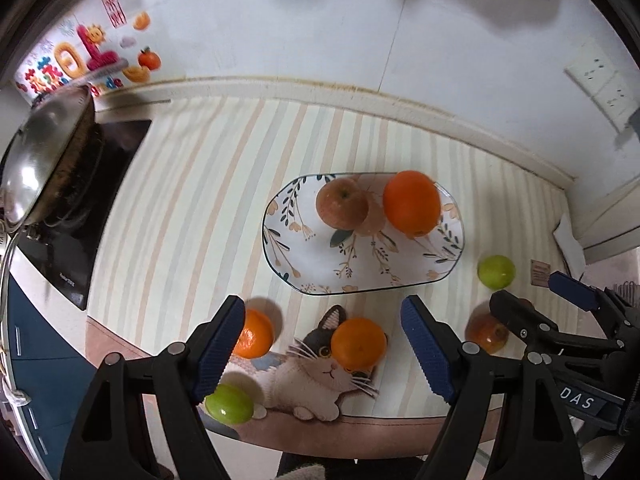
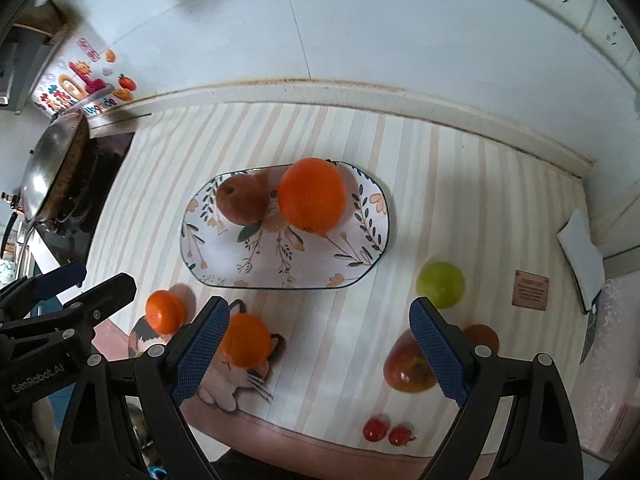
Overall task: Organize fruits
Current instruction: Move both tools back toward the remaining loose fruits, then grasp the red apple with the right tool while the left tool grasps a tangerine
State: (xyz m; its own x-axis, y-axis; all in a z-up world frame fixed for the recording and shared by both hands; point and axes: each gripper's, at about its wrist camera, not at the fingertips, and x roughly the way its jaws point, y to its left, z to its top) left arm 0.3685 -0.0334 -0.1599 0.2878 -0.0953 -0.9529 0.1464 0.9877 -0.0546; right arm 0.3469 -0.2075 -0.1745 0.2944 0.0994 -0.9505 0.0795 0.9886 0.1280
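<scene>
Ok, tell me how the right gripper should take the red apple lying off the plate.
Come straight down on the red apple with the open right gripper and close across its widest middle. It lies tilted on the striped mat, so the round sides offer the steadiest hold. One finger already overlaps it in view; shift right to centre it.

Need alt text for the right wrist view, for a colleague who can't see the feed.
The open right gripper hovers over a striped mat, empty. Ahead, an oval floral plate holds a reddish apple and a large orange; two small oranges, a green fruit, a red-yellow apple and two cherry tomatoes lie off the plate.
</scene>
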